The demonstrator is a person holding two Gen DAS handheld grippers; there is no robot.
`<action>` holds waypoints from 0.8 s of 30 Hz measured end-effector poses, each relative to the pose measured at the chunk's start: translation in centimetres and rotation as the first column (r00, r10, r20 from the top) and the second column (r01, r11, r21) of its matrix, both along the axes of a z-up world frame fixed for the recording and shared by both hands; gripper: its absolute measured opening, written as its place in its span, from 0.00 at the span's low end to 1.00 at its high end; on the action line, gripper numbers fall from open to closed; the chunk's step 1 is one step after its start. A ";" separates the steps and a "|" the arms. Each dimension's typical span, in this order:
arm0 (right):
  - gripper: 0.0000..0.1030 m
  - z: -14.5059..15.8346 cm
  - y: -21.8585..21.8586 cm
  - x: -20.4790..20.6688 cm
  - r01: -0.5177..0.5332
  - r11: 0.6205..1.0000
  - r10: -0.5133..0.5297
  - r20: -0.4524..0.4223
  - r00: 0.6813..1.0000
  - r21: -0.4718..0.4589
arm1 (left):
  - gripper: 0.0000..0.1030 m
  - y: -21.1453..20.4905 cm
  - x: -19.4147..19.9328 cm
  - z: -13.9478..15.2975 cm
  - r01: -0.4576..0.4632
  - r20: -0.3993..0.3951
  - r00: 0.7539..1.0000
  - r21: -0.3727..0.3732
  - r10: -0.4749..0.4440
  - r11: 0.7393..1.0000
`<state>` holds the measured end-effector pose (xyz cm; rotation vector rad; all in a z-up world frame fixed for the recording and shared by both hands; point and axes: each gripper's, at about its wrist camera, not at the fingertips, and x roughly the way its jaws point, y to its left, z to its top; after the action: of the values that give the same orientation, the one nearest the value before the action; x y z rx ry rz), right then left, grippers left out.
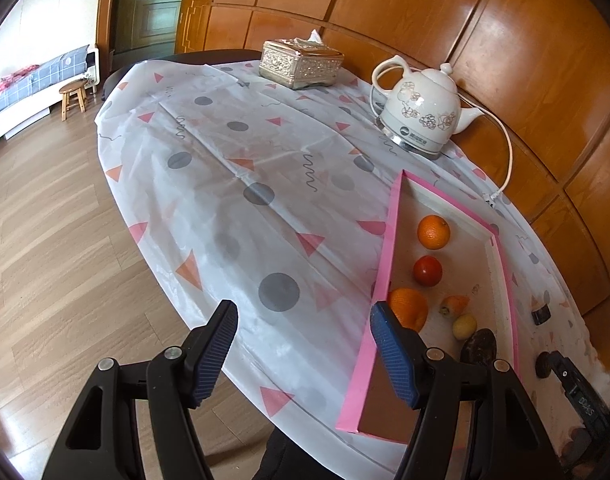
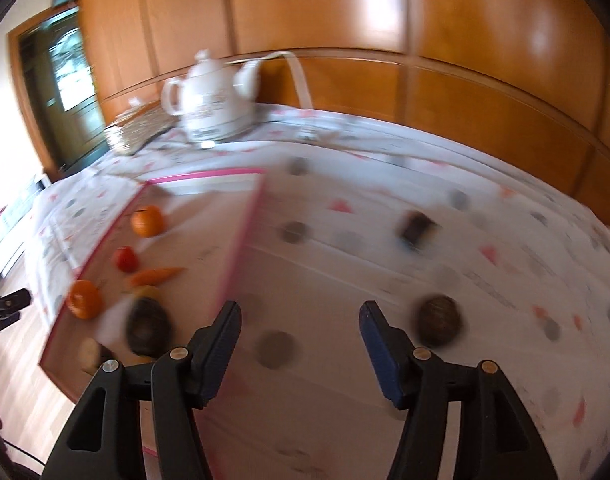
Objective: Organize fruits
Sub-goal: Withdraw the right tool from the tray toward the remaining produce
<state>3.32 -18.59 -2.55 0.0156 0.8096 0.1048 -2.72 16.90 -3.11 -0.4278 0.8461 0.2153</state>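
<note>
The released right tool nears a dark round fruit on the desk: probably firm and light, best gripped across its middle.

Small logo plus chars on white kettle base, too small for you to read, pale marking on black device at lower right, maybe digits, not legible, right wrist view too blurred, nothing else readable.

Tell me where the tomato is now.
In the left wrist view the tomato lies inside the pink-rimmed tray, between the two oranges, at the right.
</note>
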 end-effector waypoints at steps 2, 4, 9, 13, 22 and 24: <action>0.61 -0.4 -2.2 -0.4 0.061 0.998 -0.061 -0.008 0.998 0.005 | 0.67 -0.5 0.1 0.2 0.017 0.002 1.000 0.009 -0.017 1.000; 0.61 -0.8 -4.2 -0.8 0.117 0.993 -0.117 -0.016 0.993 0.005 | 0.67 -0.8 0.2 0.3 0.029 0.003 1.000 0.016 -0.029 0.999; 0.61 -1.9 -9.5 -2.5 0.261 0.965 -0.261 -0.031 0.965 -0.002 | 0.67 -1.7 0.4 0.7 0.058 0.003 0.998 0.036 -0.059 0.998; 0.61 -2.7 -13.9 -4.0 0.372 0.928 -0.372 -0.045 0.927 -0.008 | 0.67 -2.5 0.7 1.0 0.086 0.003 0.996 0.049 -0.086 0.995; 0.61 -3.8 -22.1 -7.8 0.625 0.781 -0.625 -0.058 0.779 -0.018 | 0.67 -6.8 2.1 2.6 0.220 0.022 0.975 0.094 -0.223 0.971; 0.61 -3.9 -23.3 -8.3 0.663 0.749 -0.662 -0.063 0.747 -0.013 | 0.67 -8.1 2.5 2.9 0.256 0.026 0.965 0.109 -0.260 0.961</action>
<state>-4.97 -41.91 -6.48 0.3207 0.8263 -0.5784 -0.25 8.80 -0.21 -0.2198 0.8386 0.0093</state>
